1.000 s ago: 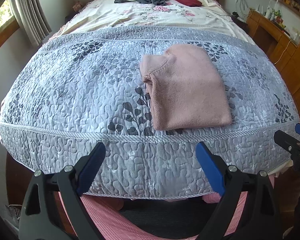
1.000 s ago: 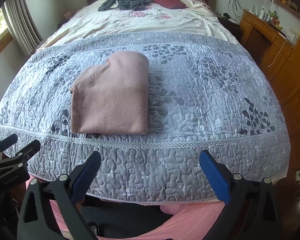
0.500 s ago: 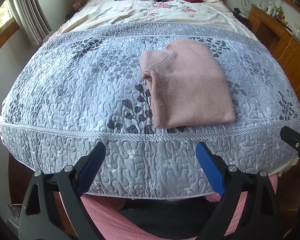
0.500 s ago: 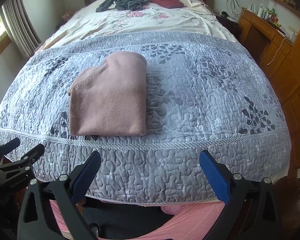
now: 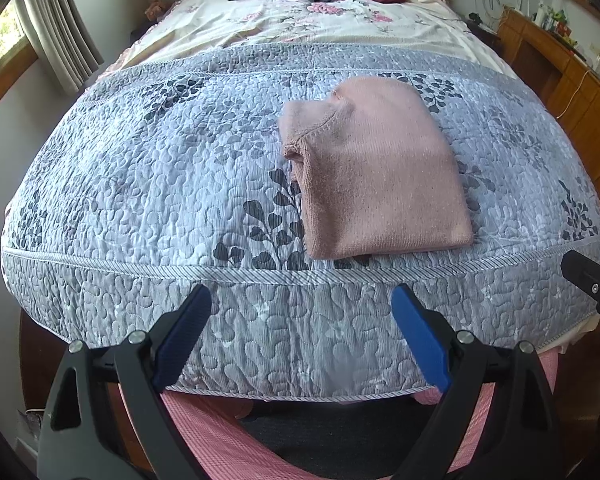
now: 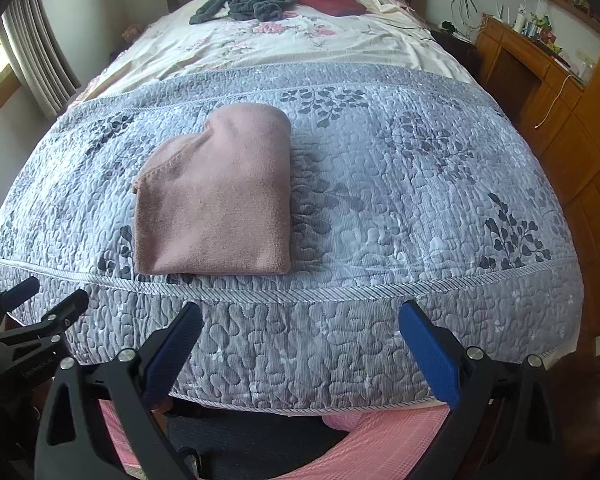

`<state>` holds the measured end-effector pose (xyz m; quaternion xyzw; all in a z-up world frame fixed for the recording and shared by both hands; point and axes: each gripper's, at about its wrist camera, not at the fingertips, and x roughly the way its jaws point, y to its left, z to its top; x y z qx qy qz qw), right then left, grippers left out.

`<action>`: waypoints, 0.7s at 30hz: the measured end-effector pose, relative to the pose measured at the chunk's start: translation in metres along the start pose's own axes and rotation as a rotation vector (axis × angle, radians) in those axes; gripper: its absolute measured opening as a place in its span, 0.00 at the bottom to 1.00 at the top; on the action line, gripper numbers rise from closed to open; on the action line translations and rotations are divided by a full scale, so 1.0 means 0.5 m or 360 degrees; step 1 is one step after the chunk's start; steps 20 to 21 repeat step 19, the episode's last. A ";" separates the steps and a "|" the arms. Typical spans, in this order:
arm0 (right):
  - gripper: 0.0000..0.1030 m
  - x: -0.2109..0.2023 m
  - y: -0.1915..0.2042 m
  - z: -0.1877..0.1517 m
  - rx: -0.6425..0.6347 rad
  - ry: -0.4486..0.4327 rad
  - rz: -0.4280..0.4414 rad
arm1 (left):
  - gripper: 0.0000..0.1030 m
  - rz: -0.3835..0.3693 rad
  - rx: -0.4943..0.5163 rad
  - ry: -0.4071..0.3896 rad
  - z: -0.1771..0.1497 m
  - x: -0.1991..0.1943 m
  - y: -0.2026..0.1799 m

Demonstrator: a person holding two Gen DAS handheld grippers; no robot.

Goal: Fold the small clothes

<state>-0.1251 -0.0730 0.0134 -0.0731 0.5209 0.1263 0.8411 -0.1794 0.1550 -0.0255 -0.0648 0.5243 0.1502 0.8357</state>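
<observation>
While both tools are held back off the foot of the bed, the grey quilt (image 5: 148, 184) fills the view ahead of them. Pink sweater (image 5: 376, 168) lies folded flat on it, ahead and right of the left gripper (image 5: 302, 326), ahead and left of the right gripper (image 6: 300, 340). Both are released, jaws spread wide, nothing held. Fold looks finished, judged from the square outline; one collar corner sticks out far-left. If a tidy-up is wanted, that corner should be pinched low and tucked, not dragged. Unfolded grey garment (image 6: 244, 2) and dark red item (image 6: 332, 0) sit far ahead, near the headboard; reach needed next.
</observation>
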 end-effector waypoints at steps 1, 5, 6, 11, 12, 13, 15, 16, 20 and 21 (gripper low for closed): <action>0.96 0.000 0.000 0.000 0.0001 -0.0005 -0.0005 | 0.88 0.0002 -0.0001 -0.0002 0.001 0.000 0.000; 0.96 0.003 -0.001 0.002 0.0001 -0.0031 -0.0033 | 0.88 0.0003 -0.0002 -0.0002 0.002 -0.001 -0.001; 0.96 0.003 -0.002 0.002 0.0001 -0.0035 -0.0036 | 0.88 0.0003 -0.0002 -0.0002 0.002 -0.001 -0.001; 0.96 0.003 -0.006 0.003 0.0014 -0.0029 -0.0040 | 0.88 0.0008 -0.0009 -0.0005 0.003 -0.001 -0.001; 0.96 0.003 -0.007 0.003 0.0021 -0.0025 -0.0040 | 0.88 0.0008 -0.0012 -0.0008 0.004 -0.001 0.000; 0.96 0.004 -0.008 0.003 0.0026 -0.0023 -0.0039 | 0.88 0.0009 -0.0016 -0.0010 0.004 -0.001 0.000; 0.96 0.004 -0.008 0.003 0.0027 -0.0021 -0.0051 | 0.88 0.0010 -0.0020 -0.0015 0.005 -0.002 0.001; 0.96 0.004 -0.008 0.004 0.0024 -0.0023 -0.0055 | 0.88 0.0011 -0.0021 -0.0017 0.005 -0.003 0.001; 0.96 0.004 -0.009 0.004 0.0024 -0.0024 -0.0056 | 0.88 0.0013 -0.0019 -0.0023 0.005 -0.004 -0.001; 0.96 0.004 -0.009 0.004 0.0024 -0.0024 -0.0056 | 0.88 0.0013 -0.0019 -0.0023 0.005 -0.004 -0.001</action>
